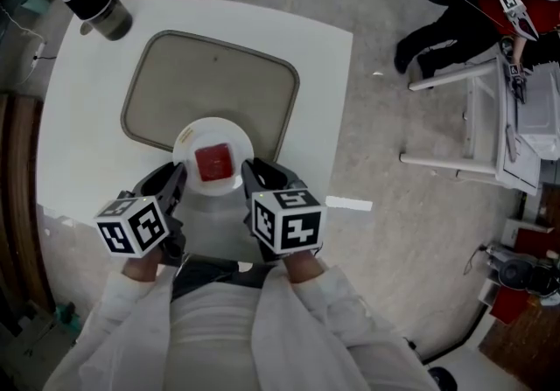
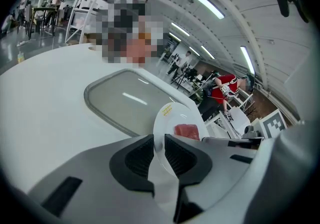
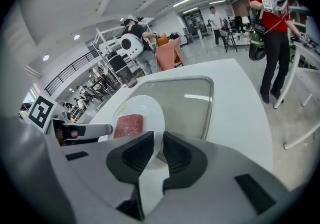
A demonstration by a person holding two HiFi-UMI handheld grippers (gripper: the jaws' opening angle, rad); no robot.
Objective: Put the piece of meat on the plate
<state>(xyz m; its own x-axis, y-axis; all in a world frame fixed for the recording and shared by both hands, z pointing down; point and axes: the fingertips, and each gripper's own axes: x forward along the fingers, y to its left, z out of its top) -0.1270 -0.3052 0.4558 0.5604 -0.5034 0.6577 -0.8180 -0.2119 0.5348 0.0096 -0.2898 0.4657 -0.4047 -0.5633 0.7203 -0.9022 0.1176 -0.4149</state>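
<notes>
Left gripper [image 1: 178, 172] is shut narrow on plate [image 1: 188, 137] rim at 8 o'clock, right gripper [image 1: 249, 169] likewise at 4 o'clock. Meat [image 1: 213, 162] is seen centred on plate, so task looks done. Plate should be kept level w/ even grip both sides so meat isn't slid. Meat: red, squarish, matte slab. Plate: white, round, glossy, thin rim, at 6 o'clock edge of grey rounded-rect tray [image 1: 210, 74].

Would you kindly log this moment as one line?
meat: on plate | left gripper: shut on plate rim | right gripper: shut on plate rim
</notes>
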